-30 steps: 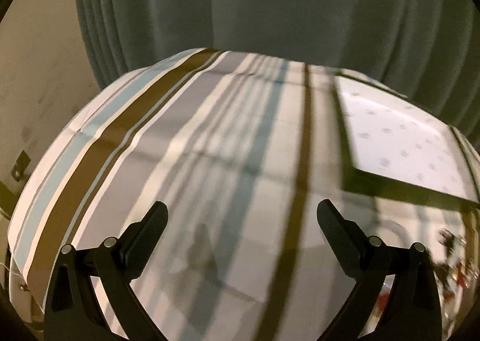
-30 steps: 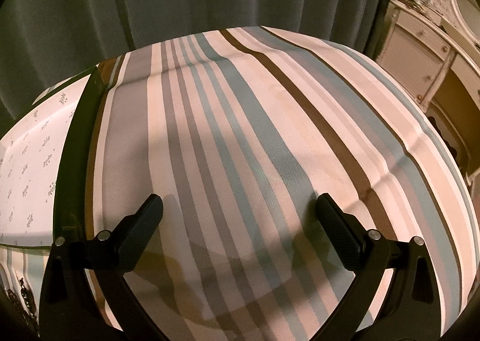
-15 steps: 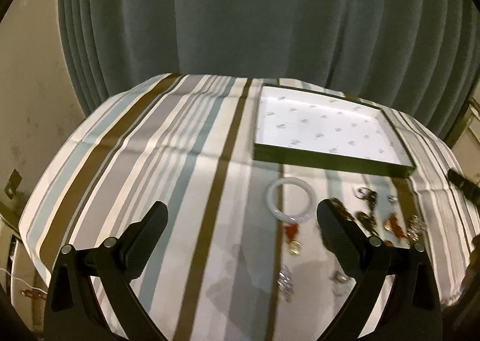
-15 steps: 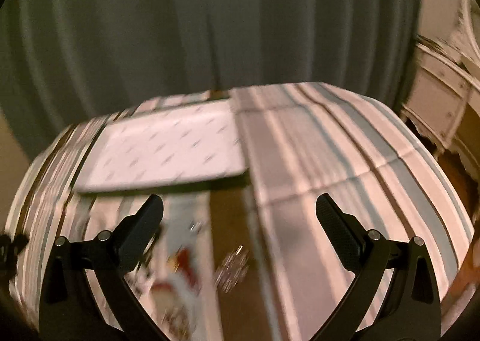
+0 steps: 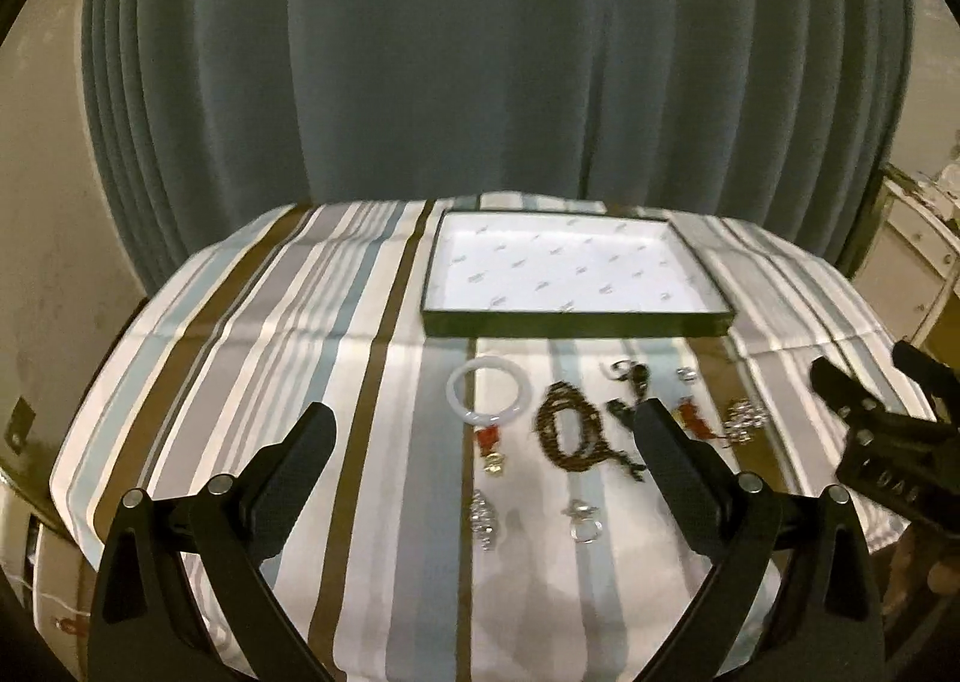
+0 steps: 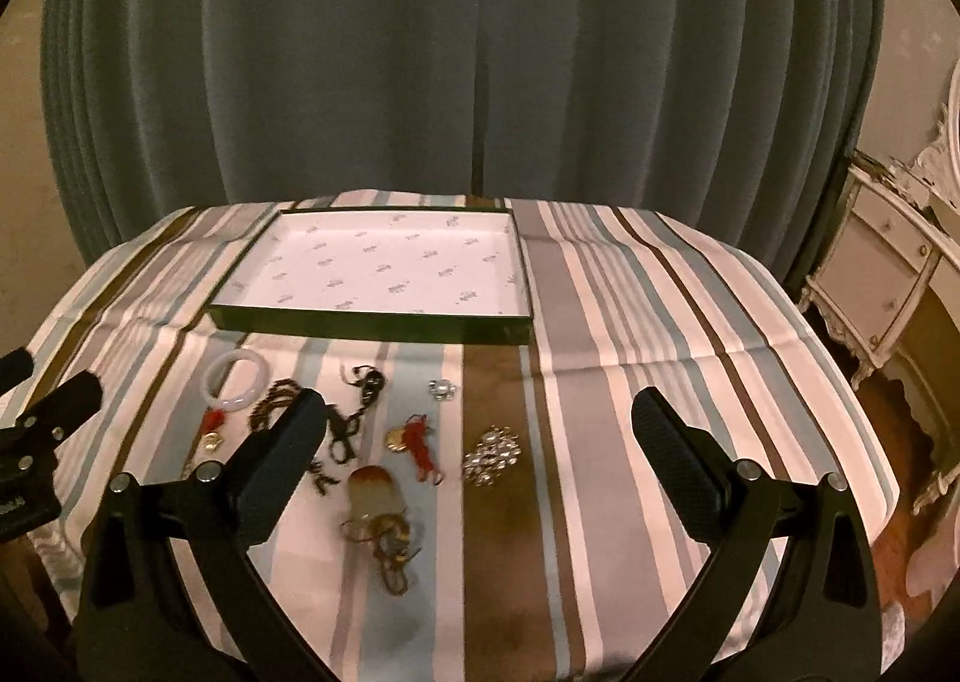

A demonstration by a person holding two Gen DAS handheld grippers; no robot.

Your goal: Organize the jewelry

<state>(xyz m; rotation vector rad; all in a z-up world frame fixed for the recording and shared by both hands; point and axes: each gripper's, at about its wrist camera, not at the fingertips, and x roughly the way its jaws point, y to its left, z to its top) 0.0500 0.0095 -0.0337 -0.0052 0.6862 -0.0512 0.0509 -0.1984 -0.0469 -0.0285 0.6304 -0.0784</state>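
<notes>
Jewelry (image 6: 414, 442) lies on tablecloth (image 6: 630, 334) below both open tools.

Both wrist views look forward from the table's near edge, sharing the tray (image 5: 576, 322) and scattered jewelry (image 6: 414, 442).

table (image 6: 660, 322): striped cloth | on it: shallow tray (image 6: 372, 316), white bangle (image 6: 234, 382), scattered jewelry (image 6: 492, 454)

A flat tray (image 6: 372, 320) with dark walls and a white dotted floor sits at the back of the desk. In front of it lie a white bangle (image 5: 490, 394), a brown bead string (image 5: 570, 433), a red tassel (image 6: 420, 445) and a sparkly brooch (image 6: 493, 455), all apart.
</notes>
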